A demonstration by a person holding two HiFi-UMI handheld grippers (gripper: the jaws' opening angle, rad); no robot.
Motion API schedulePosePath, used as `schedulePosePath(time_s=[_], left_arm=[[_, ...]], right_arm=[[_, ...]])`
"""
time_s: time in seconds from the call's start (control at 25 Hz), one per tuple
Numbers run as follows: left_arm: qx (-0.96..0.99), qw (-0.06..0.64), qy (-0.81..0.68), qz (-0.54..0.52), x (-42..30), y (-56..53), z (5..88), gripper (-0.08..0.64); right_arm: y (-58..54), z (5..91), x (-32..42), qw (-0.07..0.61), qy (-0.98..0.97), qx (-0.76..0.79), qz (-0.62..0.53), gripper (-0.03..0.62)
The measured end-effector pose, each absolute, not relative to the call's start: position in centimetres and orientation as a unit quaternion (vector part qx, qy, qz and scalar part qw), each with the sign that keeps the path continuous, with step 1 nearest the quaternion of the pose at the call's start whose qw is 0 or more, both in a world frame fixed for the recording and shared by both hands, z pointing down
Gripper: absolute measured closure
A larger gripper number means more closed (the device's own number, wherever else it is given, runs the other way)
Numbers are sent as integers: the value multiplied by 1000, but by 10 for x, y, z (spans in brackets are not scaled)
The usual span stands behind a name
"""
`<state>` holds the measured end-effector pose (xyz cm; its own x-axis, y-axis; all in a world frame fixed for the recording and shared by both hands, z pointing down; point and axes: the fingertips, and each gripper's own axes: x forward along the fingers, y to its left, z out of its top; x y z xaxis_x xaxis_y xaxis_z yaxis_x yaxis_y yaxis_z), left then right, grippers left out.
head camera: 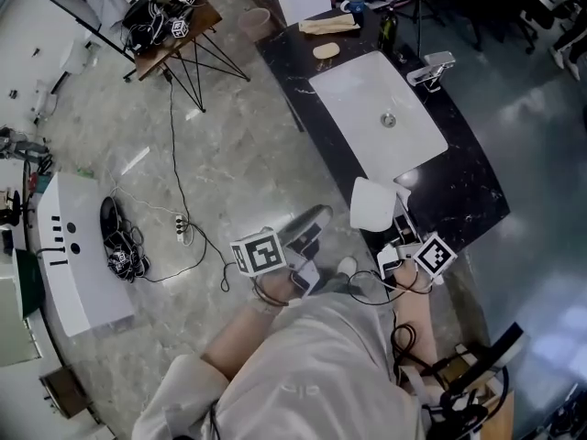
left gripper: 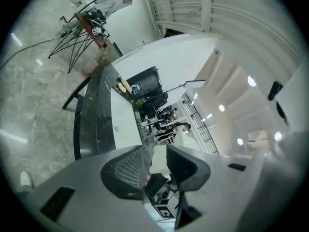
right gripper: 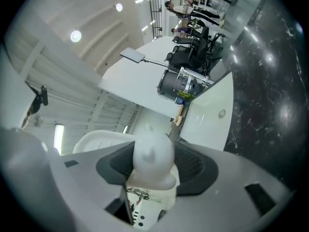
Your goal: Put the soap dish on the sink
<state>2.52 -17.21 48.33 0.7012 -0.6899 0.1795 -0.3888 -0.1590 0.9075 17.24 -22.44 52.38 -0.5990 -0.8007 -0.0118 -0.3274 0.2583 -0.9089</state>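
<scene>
The soap dish (head camera: 371,204) looks light, stiff and slick; the right gripper (head camera: 396,236) clamps its edge, the left gripper (head camera: 316,227) stands open.

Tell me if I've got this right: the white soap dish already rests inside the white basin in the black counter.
Not quite. The white soap dish is not inside the white basin; the right gripper holds it, jaws shut on it, at the near end of the black counter. The head view shows this.
</scene>
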Motion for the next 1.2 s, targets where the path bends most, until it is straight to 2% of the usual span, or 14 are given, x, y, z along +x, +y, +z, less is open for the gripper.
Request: schedulePosePath(time_s=[0.28, 0.76, 1.2], left_arm=[[768, 498, -401, -47, 39, -190, 519, 419], [753, 531, -387, 21, 89, -202, 597, 405], [731, 562, -382, 58, 100, -200, 648, 403]], right_arm=[[-233, 560, 202, 165, 756, -451, -445, 339], [-240, 631, 232, -77, 775, -542, -314, 339], [-246, 657, 239, -187, 763, -560, -264, 339]])
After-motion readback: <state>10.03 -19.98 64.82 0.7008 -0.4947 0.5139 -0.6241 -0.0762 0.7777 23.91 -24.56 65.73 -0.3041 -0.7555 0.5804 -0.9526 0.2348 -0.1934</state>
